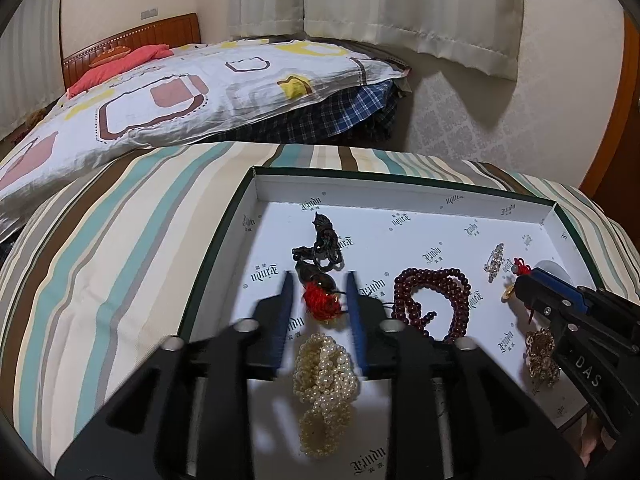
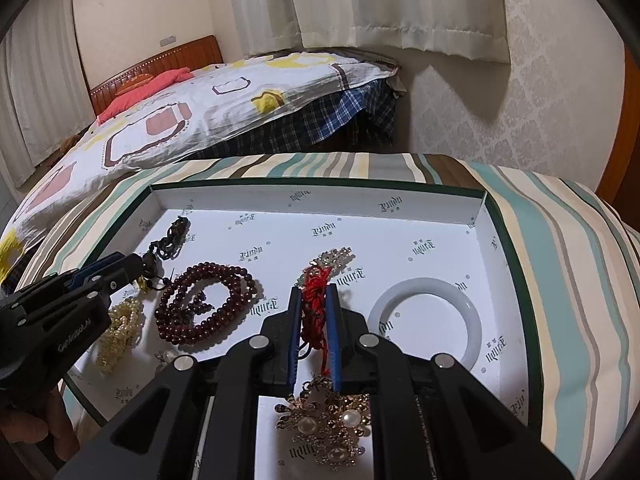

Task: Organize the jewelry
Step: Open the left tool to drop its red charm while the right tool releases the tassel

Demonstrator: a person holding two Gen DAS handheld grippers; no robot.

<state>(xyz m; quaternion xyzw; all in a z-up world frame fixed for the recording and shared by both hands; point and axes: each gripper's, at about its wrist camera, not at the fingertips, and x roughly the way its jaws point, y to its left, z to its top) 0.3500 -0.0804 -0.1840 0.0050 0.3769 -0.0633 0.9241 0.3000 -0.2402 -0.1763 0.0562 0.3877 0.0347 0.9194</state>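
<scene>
A shallow white-lined box with a dark green rim lies on a striped cushion. In the left wrist view my left gripper is open around a red tassel on a dark pendant with a black cord, above a pearl strand. Dark red beads lie to the right. In the right wrist view my right gripper is shut on a red knotted cord. A gold pearl brooch lies below it, a white bangle to its right, a crystal pin beyond.
The box sits on a striped cushion. Behind it are a bed with a patterned quilt, a plaid blanket, white curtains and a wallpapered wall. The right gripper's body reaches into the box from the right.
</scene>
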